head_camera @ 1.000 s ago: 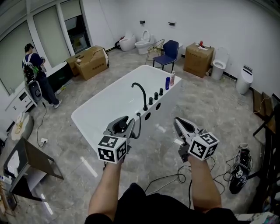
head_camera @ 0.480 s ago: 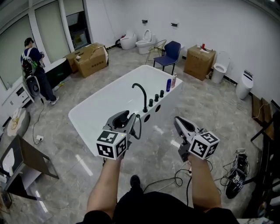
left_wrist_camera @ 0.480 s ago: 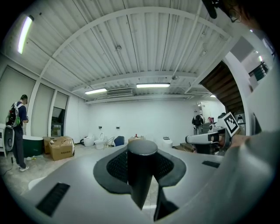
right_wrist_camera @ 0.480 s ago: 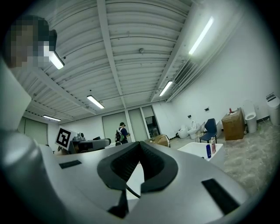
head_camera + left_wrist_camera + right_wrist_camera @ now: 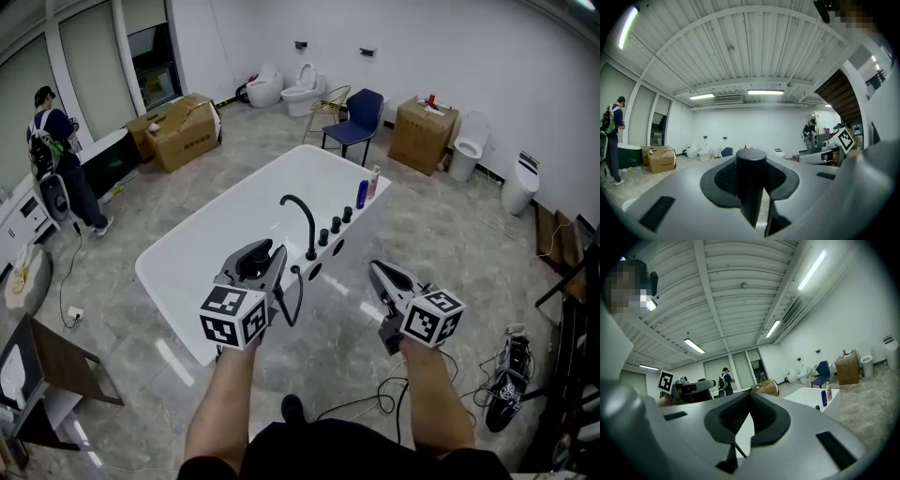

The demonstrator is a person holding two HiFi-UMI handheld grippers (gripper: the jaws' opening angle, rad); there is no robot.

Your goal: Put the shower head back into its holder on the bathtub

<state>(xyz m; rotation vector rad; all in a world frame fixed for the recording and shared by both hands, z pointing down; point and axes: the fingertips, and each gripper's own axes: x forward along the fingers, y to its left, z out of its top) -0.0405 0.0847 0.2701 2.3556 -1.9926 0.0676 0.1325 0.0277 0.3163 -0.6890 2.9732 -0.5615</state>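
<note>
My left gripper [image 5: 261,265] is shut on the black shower head [image 5: 254,263], whose dark hose [image 5: 292,298] loops down to the tub's near rim. In the left gripper view the shower head's black handle [image 5: 751,186] stands upright between the pads. The white bathtub [image 5: 225,234] lies just ahead, with a curved black faucet [image 5: 301,219] and several black knobs [image 5: 335,225] along its right rim. My right gripper [image 5: 382,275] hovers right of the tub over the floor, shut and empty; its tips [image 5: 750,395] meet in the right gripper view. I cannot make out the holder.
A blue bottle [image 5: 360,194] and a pale one [image 5: 373,181] stand on the tub's far corner. A person [image 5: 54,155] stands far left. Cardboard boxes [image 5: 183,131], a blue chair [image 5: 356,117] and toilets [image 5: 305,89] line the back. Cables [image 5: 370,401] lie on the floor.
Both grippers have moved forward toward the tub's side, and the tub now sits closer. The left gripper still grips the shower head; the right stays shut.
</note>
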